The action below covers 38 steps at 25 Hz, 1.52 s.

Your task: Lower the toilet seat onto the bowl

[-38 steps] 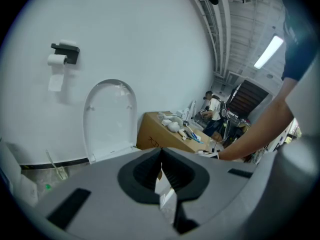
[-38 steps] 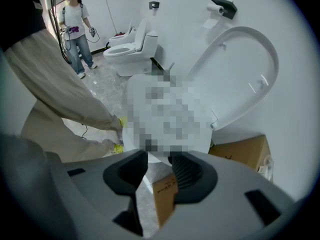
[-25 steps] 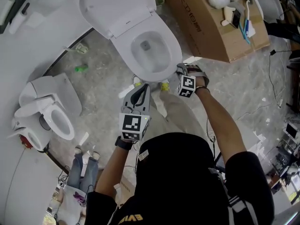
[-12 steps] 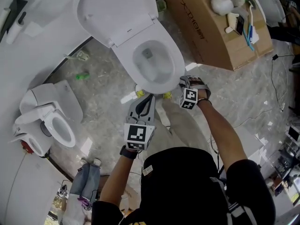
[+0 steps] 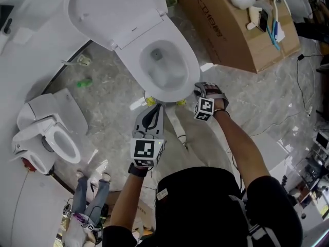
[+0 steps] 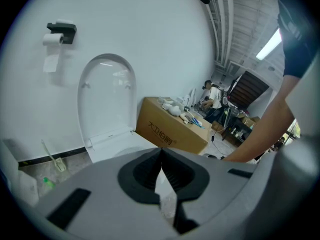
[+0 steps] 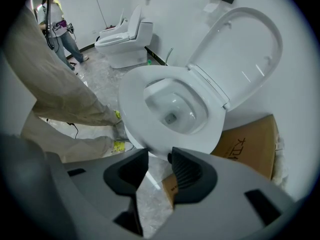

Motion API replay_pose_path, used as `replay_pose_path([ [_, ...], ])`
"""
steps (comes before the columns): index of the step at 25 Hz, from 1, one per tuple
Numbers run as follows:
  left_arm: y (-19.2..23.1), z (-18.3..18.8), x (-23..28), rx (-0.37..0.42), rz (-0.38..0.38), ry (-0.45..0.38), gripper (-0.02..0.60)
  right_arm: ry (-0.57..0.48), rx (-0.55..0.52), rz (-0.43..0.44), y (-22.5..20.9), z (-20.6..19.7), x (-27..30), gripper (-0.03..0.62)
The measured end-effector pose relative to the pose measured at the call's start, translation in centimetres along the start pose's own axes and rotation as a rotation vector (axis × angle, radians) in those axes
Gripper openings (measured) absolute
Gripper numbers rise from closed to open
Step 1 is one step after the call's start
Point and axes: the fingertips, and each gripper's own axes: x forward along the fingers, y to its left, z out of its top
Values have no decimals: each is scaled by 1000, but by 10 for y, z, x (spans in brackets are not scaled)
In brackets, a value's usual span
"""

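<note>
The white toilet's lid (image 5: 110, 12) stands up against the wall. Its seat (image 5: 134, 60) lies level over the bowl. My right gripper (image 5: 197, 88) points steeply down at the seat's front right rim. In the right gripper view the seat (image 7: 135, 109) reaches in between the fingertips of that gripper (image 7: 155, 154), whose jaws stand partly apart, closed on the rim. My left gripper (image 5: 156, 107) hangs just in front of the bowl, shut and holding nothing. In the left gripper view its tips (image 6: 161, 151) meet, with the raised lid (image 6: 106, 96) beyond.
A big cardboard box (image 5: 241, 30) with small items on top stands right of the toilet. A second, smaller toilet (image 5: 49, 133) sits at the left. A green bottle (image 5: 84, 82) lies on the marble floor. Another person's legs (image 5: 90, 194) show at the lower left.
Both grippers have sunk a little at the toilet's front. The right one has stayed on the seat's front right rim, and the left one has stayed shut.
</note>
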Motion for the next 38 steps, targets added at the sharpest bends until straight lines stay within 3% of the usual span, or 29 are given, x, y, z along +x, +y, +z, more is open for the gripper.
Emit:
replay_pose_path([
  [11,28,-4,13,-4,34,-3,12,14,21,-1,10,-7,21,143],
  [38,4,-34,36,-7,-44,73,12,36,72,-5,31,-23,77,142],
])
